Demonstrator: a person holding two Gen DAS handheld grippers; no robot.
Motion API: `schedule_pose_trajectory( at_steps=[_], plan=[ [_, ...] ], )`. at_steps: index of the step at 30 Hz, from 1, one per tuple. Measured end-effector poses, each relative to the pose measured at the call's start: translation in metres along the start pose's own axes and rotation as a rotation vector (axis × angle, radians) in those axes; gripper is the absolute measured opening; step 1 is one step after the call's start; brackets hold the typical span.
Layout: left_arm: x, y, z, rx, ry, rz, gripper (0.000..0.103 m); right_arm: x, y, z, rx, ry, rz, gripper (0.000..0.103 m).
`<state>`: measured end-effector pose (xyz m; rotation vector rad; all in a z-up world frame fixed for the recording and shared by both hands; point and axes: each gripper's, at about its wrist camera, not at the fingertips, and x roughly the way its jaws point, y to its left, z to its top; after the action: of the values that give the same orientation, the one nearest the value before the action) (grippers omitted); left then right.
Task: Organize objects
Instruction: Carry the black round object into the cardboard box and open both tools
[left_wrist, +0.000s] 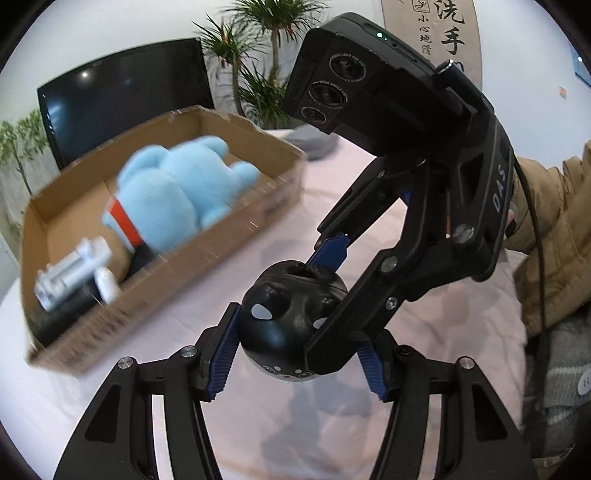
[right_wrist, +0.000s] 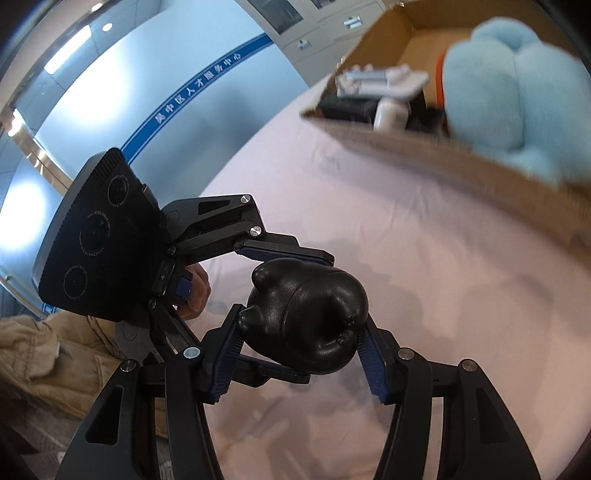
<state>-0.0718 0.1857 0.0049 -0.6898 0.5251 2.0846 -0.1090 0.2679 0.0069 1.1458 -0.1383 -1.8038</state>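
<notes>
I hold the black toy between both tongs at once, above the pink cloth and clear of it. My left tongs point forward and down; their blue ribbed pads press the toy's sides near its lower half. My right tongs come in from the other side and cross over the left — in the left view one dark finger lies across the toy's front and the other reaches its top. In the right view those pads sit on the toy's flanks, about half spread, the rounded body filling the gap. So both pairs are pinching the toy, neither wide nor pressed together.

My right hand is mostly hidden behind its tongs; a tan padded sleeve runs off to the edge of the left view. In the right view my left hand shows as a few curled fingers behind the left tongs' camera block, with the other sleeve below it.

The cardboard box stands on the cloth beyond the toy, well apart from it, blurred. Inside lie a blue plush — with an orange band — and some white and dark items I cannot make out.
</notes>
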Motion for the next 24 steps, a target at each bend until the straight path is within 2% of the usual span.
schedule_pose_trajectory(
  at_steps=[9,20,22,23,24],
  plan=[
    [-0.004,0.069,0.038,-0.017,-0.053,0.083,0.057,-0.023,-0.012,0.083,-0.038,-0.045,-0.024,0.055],
    [0.008,0.129,0.058,-0.066,-0.066,0.146,0.057,-0.019,-0.039,0.149,-0.035,-0.065,-0.023,0.055],
    [0.015,0.142,0.064,-0.095,-0.072,0.197,0.06,-0.02,-0.045,0.163,-0.019,-0.1,-0.046,0.055],
    [0.021,0.152,0.068,-0.126,-0.067,0.266,0.062,-0.022,-0.048,0.169,-0.012,-0.137,-0.09,0.055],
    [0.025,0.16,0.07,-0.152,-0.056,0.337,0.077,-0.026,-0.05,0.175,0.004,-0.184,-0.177,0.059]
  ],
)
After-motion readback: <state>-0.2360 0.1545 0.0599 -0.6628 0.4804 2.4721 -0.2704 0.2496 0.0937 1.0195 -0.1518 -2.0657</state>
